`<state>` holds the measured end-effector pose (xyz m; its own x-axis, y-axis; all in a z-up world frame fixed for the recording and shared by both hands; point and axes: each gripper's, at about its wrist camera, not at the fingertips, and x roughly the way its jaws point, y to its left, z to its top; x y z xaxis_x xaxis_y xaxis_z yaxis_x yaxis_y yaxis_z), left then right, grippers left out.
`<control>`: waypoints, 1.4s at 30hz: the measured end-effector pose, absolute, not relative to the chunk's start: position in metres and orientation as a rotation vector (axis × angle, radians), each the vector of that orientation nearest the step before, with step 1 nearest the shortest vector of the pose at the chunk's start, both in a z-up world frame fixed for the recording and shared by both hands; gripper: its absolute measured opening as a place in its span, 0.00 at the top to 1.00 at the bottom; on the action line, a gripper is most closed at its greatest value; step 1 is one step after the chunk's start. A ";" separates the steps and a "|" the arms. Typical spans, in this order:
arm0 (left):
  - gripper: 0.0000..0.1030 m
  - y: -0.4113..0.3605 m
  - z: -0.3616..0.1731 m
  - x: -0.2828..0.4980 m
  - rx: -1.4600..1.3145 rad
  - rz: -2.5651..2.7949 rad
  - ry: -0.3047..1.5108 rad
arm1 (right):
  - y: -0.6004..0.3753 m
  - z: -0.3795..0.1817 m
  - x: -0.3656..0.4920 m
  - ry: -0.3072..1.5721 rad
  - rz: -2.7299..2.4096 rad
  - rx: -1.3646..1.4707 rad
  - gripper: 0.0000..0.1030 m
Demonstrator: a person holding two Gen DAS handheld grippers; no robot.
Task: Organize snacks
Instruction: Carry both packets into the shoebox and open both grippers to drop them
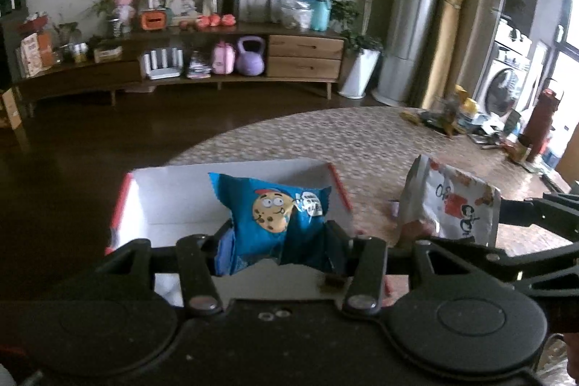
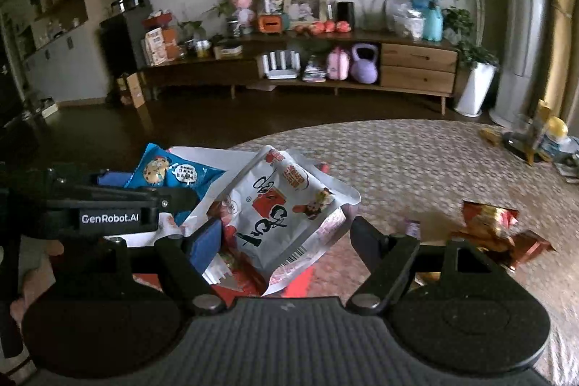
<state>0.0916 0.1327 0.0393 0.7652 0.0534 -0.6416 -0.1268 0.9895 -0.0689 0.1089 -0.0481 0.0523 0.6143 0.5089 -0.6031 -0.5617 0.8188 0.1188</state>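
The left tongs [image 1: 278, 241] are clamped on a blue cookie packet [image 1: 271, 212] above the white box [image 1: 231, 172] at twelve o'clock. The right tongs [image 2: 286, 234] grip a white snack pouch [image 2: 286, 205] near the box. Both look light, soft and crinkly, so pinching the sealed edges should hold best.

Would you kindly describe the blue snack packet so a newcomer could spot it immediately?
Find the round patterned table, then the white box with red edges at its near edge. Above it, the left tool holds the blue packet; unlike the neighbouring white pouch, it shows a cartoon cookie face.
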 end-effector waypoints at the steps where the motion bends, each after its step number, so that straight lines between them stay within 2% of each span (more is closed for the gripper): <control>1: 0.52 0.139 0.039 0.091 -0.111 0.108 0.693 | -0.043 0.052 0.110 0.669 0.625 -0.088 0.25; 19: 0.52 0.218 -0.003 0.124 -0.122 0.231 0.785 | 0.039 0.001 0.147 0.774 0.657 -0.172 0.25; 42: 0.50 0.223 -0.060 0.170 -0.074 0.253 0.981 | 0.067 -0.050 0.172 0.887 0.670 -0.262 0.25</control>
<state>0.1704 0.2234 -0.0598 0.5295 0.1782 -0.8294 -0.2443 0.9683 0.0521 0.1719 0.0669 -0.0496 0.4463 0.4294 -0.7852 -0.6375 0.7683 0.0578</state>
